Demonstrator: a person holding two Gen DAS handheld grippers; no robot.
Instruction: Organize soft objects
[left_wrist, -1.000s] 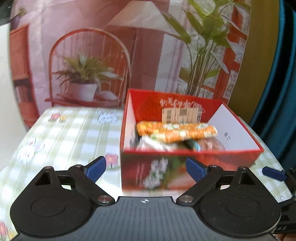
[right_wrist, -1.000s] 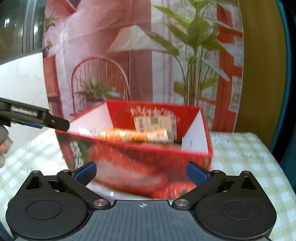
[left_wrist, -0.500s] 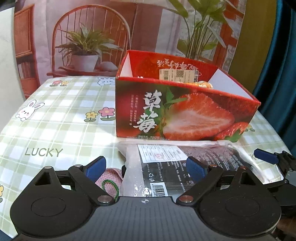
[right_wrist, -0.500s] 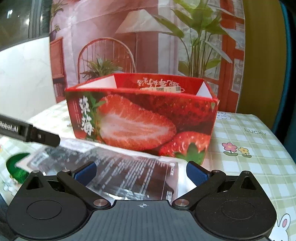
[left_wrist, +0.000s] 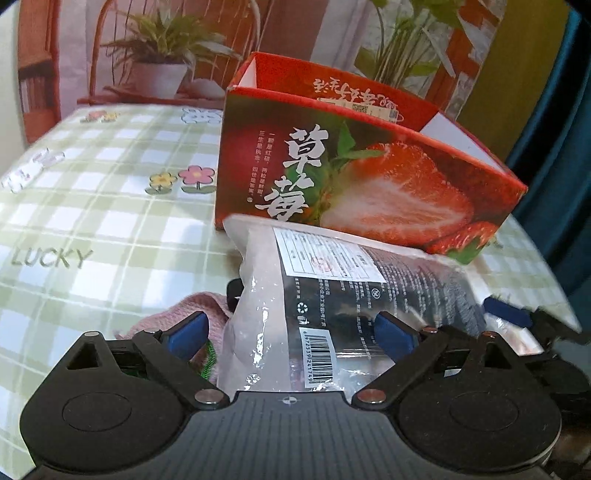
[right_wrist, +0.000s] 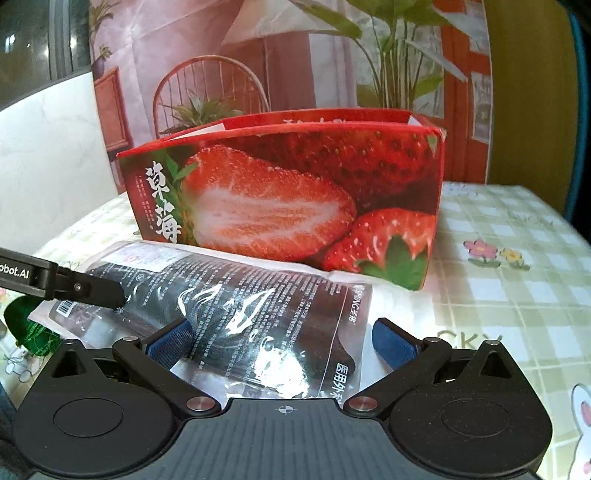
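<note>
Clear plastic packet (right_wrist: 236, 317) lies before strawberry box (right_wrist: 295, 199); both tools spread.

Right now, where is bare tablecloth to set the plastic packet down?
Free: the tablecloth left of the strawberry box, and right of it. Crowded: in front of the box, where the packet, pink cloth and green item lie.

One box (left_wrist: 369, 177) stands on one table (left_wrist: 92, 229). One packet (left_wrist: 332, 295), one pink cloth (left_wrist: 192, 306), one green item (right_wrist: 29, 328).
</note>
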